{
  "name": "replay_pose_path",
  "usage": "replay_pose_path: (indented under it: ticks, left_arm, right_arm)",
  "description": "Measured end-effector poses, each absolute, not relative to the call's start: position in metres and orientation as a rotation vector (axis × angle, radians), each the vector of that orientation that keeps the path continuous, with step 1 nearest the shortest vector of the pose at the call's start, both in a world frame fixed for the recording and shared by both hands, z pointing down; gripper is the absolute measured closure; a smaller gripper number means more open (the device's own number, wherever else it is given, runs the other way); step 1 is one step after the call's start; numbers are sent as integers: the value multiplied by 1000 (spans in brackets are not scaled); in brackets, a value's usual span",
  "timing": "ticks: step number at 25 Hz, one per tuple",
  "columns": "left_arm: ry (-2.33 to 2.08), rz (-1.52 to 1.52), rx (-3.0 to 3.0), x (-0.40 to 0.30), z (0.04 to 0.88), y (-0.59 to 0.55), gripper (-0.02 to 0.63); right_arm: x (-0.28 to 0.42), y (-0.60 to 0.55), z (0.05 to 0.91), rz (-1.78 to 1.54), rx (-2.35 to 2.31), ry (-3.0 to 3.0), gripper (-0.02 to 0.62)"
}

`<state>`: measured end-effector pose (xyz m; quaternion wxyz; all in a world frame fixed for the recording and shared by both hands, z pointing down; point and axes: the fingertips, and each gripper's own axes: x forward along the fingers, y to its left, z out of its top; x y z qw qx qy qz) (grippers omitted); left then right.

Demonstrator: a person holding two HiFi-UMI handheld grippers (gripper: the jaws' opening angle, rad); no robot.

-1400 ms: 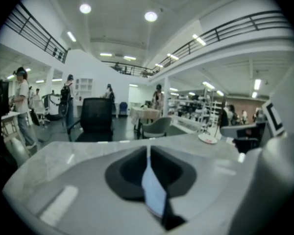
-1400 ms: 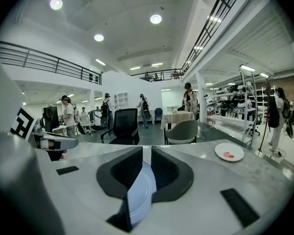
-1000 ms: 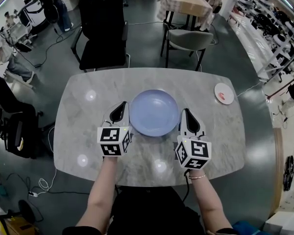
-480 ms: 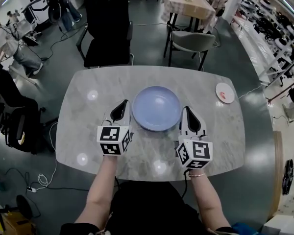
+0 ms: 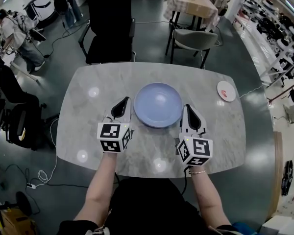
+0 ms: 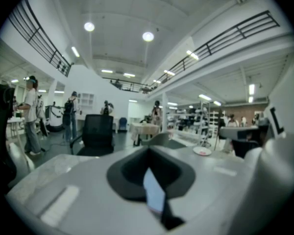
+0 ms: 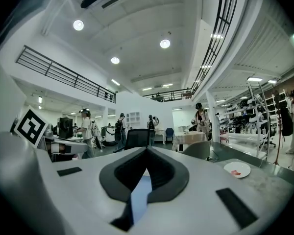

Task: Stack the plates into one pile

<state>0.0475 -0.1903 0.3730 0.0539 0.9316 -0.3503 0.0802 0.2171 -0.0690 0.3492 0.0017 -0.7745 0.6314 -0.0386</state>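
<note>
A round blue plate lies flat at the middle of the grey marble table. My left gripper rests just off the plate's left rim and my right gripper just off its right rim, both pointing away from me. In the left gripper view the jaws of the left gripper stand together, as do those of the right gripper in its own view. Only a thin blue strip shows in each slit. A small white plate with a red mark sits alone near the table's far right edge.
A black office chair and a grey chair stand behind the table's far side. The small white plate also shows ahead and to the right in the right gripper view. People stand far off at the left.
Both grippers have drawn back a little toward the table's front edge relative to the blue plate. The plate lies where it was.
</note>
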Motion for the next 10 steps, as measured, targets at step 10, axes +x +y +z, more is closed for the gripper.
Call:
replay_pose_path:
  ticks: [10]
  left_arm:
    - [-1069,230,2828,57,374,-190,598]
  right_arm:
    - [223,-70,350,-106,-2413,2001,591]
